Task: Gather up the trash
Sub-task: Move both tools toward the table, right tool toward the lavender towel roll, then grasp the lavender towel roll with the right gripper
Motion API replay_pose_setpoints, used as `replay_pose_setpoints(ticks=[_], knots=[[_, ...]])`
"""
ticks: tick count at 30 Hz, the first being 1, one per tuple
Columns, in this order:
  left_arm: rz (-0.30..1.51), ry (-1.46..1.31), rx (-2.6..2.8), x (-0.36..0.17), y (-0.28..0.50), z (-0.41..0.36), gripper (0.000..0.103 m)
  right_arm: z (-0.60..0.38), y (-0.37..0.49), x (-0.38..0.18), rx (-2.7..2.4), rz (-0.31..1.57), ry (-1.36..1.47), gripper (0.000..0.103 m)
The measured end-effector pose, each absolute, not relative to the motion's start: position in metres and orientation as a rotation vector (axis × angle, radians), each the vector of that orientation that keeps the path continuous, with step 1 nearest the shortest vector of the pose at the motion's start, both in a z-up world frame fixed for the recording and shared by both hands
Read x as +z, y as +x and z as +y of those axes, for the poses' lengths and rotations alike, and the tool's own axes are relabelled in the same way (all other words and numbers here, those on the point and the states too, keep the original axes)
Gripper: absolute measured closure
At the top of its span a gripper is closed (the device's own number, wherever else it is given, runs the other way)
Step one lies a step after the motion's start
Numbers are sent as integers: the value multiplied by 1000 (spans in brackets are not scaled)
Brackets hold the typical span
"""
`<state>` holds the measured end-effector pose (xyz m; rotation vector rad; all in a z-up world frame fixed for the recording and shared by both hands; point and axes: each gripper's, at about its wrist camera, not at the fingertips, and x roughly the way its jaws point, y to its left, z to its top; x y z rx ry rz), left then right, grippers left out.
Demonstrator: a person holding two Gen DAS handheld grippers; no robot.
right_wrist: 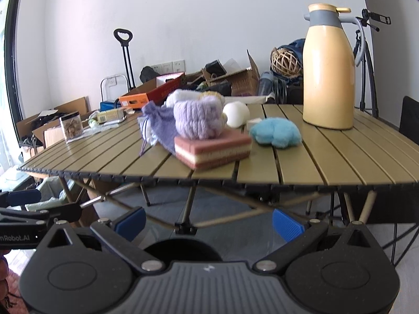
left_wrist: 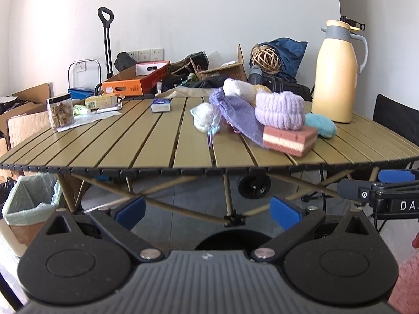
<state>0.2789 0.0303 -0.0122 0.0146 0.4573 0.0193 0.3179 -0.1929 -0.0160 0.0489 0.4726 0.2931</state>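
The slatted counter [left_wrist: 146,141] is olive-tan with a black edge, and on it stand a cream-yellow jug [left_wrist: 336,76] with a grey collar, a ribbed lilac knit hat [left_wrist: 280,110] and a fluffy sky-blue puff [left_wrist: 322,125]. The sponge block [left_wrist: 290,138] is dusty pink with a cream stripe; the crumpled wad [left_wrist: 203,116] is white. Both sets of tongs, left [left_wrist: 208,210] and right [right_wrist: 209,221], are black with blue pads, and the bin [left_wrist: 28,204] has a pale green liner.

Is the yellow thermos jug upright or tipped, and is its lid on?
Upright. The yellow thermos jug stands on its base on the slatted table, with its grey-collared lid seated on top.
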Motion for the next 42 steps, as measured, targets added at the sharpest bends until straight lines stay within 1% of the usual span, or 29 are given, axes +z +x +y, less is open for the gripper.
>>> replay_pose_setpoints(ticks=[14,23,28,32,34,37,38,39,41,42], knots=[[366,3,57,12,346,37,0,-188,386,11,319,376,74,0],[347,-48,84,24,393,50,0,-169,435,22,331,377,51,0],[340,-66,112,21,410,60,0,-154,456,24,343,370,20,0],[360,-77,116,14,417,65,0,-146,471,21,350,393,50,1],[365,-62,114,10,418,65,0,-141,477,19,340,400,57,4],[379,-48,110,5,418,66,0,-136,483,13,330,413,61,13],[383,-46,110,3,417,68,0,-133,484,11,323,415,57,20],[386,-43,112,2,417,69,0,-131,486,10,319,420,54,23],[389,-42,118,1,416,73,0,-129,487,8,310,424,55,35],[390,-43,120,1,416,75,0,-129,487,7,309,419,58,40]])
